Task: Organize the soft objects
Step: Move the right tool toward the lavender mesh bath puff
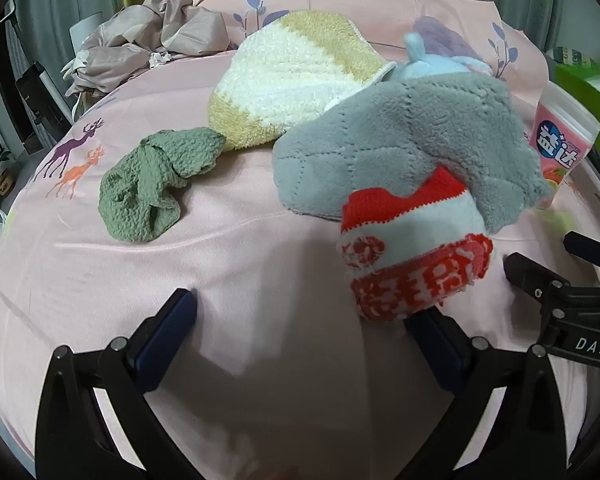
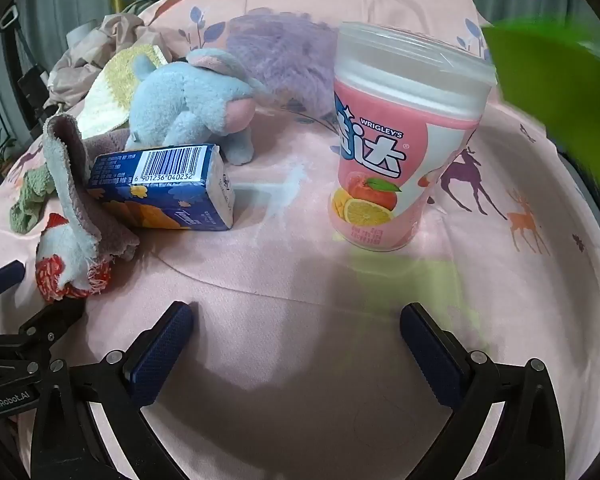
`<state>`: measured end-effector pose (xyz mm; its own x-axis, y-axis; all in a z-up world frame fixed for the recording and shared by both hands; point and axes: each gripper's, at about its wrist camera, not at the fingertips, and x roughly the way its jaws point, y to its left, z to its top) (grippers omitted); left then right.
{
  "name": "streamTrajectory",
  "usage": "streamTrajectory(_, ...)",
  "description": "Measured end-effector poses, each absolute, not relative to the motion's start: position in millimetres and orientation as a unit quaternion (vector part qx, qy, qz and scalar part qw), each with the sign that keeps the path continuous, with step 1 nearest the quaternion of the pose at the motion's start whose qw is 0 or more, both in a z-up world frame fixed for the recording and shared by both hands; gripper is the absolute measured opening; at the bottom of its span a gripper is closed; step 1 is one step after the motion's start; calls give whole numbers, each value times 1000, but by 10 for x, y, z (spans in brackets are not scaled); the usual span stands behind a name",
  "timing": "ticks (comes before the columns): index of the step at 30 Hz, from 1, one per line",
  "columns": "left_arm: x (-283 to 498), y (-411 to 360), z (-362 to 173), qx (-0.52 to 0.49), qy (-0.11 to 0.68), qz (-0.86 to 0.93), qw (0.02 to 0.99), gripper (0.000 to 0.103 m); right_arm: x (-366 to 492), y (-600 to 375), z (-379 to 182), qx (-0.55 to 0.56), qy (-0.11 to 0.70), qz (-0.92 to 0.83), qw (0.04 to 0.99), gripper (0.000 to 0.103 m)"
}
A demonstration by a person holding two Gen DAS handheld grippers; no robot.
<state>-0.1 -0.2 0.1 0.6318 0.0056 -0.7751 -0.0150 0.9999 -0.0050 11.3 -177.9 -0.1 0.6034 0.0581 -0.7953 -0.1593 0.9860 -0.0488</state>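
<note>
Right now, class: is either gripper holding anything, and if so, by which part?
Nothing is held. The left gripper and right gripper are both open over the pink sheet; the red-and-white sock only lies near the left gripper's right finger.

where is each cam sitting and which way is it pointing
Left wrist: sits on the left gripper, facing forward over the pink sheet at the sock, grey cloth and green cloth; its open fingers and the right gripper show.
Right wrist: sits on the right gripper, facing the cup, blue box and plush; its open fingers and the left gripper show.
Shared: sock, grey cloth, green cloth, cup, plush, sheet.
</note>
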Motion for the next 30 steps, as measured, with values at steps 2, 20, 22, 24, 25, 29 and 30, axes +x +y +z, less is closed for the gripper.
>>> streamTrajectory(2, -1, -4, 0, -5, 430, 6, 903, 102, 114, -1779, -2, -57, 441, 61, 893, 103)
streamTrajectory(20, 5, 23, -16, -8, 433, 5, 901, 102, 115, -1790, -3, -56, 441, 62, 893, 103)
streamTrajectory(22, -27, 10, -29, -8, 434, 6, 901, 102, 113, -1783, -2, -57, 441, 62, 893, 103)
streamTrajectory(24, -4, 25, -28, -8, 435, 6, 901, 102, 116, -1779, -2, -59, 442, 61, 893, 103)
streamTrajectory(25, 7, 35, -25, -8, 434, 6, 901, 102, 117, -1791, 3, -58, 441, 61, 894, 103)
streamTrajectory(29, 24, 13, -23, -10, 451, 18, 893, 102, 141, -1789, 11, -61, 444, 55, 892, 103)
streamTrajectory(30, 27, 12, -16, -13, 459, 21, 888, 102, 126, -1760, 7, -60, 445, 54, 892, 103)
